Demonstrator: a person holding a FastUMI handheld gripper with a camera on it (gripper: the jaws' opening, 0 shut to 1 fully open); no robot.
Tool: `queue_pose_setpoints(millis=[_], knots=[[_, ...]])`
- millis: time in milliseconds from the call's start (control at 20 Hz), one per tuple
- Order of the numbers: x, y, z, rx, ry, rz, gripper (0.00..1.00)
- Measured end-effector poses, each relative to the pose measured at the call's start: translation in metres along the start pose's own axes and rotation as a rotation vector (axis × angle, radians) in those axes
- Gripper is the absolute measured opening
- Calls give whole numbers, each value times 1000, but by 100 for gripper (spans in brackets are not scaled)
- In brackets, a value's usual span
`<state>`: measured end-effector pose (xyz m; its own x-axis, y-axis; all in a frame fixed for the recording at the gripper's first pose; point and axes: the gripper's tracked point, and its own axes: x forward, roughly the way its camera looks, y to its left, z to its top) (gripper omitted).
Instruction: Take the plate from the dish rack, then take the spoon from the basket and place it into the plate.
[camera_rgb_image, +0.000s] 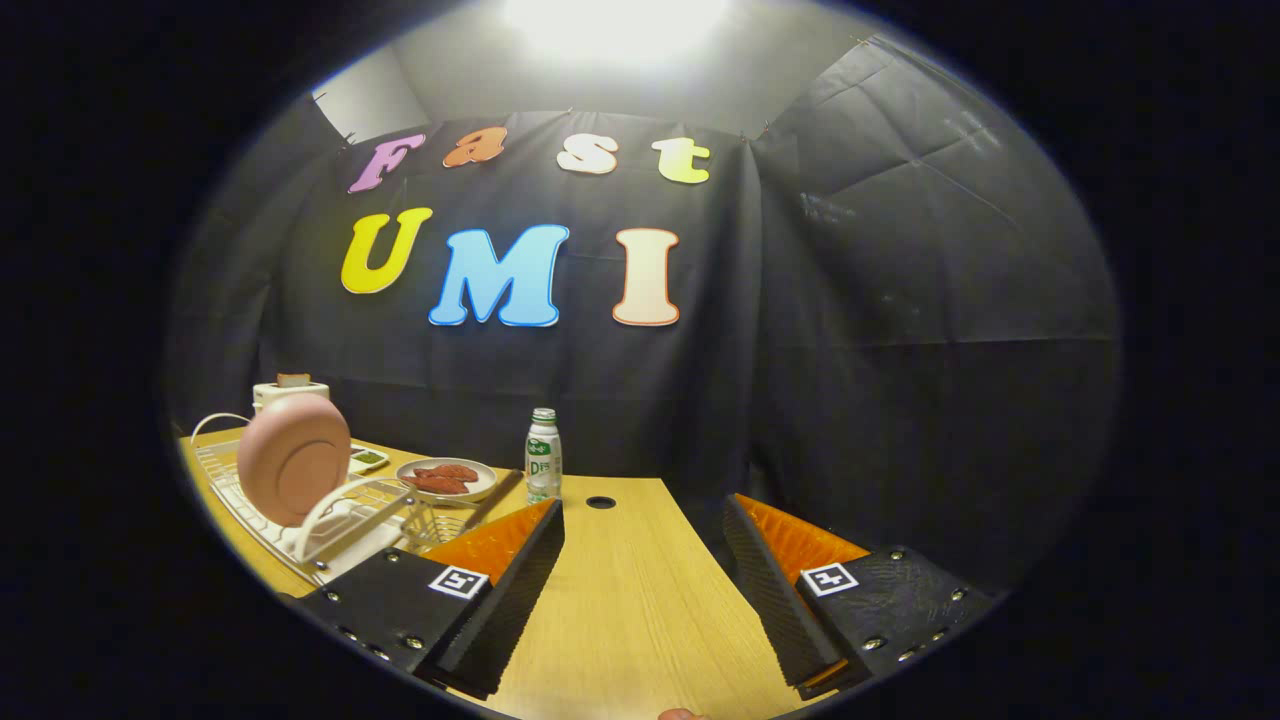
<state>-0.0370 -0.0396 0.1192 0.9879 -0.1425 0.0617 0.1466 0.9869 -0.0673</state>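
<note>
Plate (293, 458): pink, round, standing on edge in the white wire dish rack (330, 525) at the near left end of the wooden table (640, 600). Basket (440, 522): wire, at the rack's right end, just beyond the left finger; contents too small to tell. Gripper (640, 540): fingers spread wide, nothing between them, over bare tabletop. Also present: a dish of reddish food (446, 479), a small bottle (543, 456) beside it, a toaster (290, 392) behind the plate.
</note>
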Motion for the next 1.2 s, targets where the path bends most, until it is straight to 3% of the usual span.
queue_pose_setpoints(millis=[300,650,900,1200], knots=[[-47,70,61,48,-30,113,98],[-54,137,134,84,-113,261,98],[-33,156,172,97,-153,288,98],[-9,156,179,112,-130,266,98]])
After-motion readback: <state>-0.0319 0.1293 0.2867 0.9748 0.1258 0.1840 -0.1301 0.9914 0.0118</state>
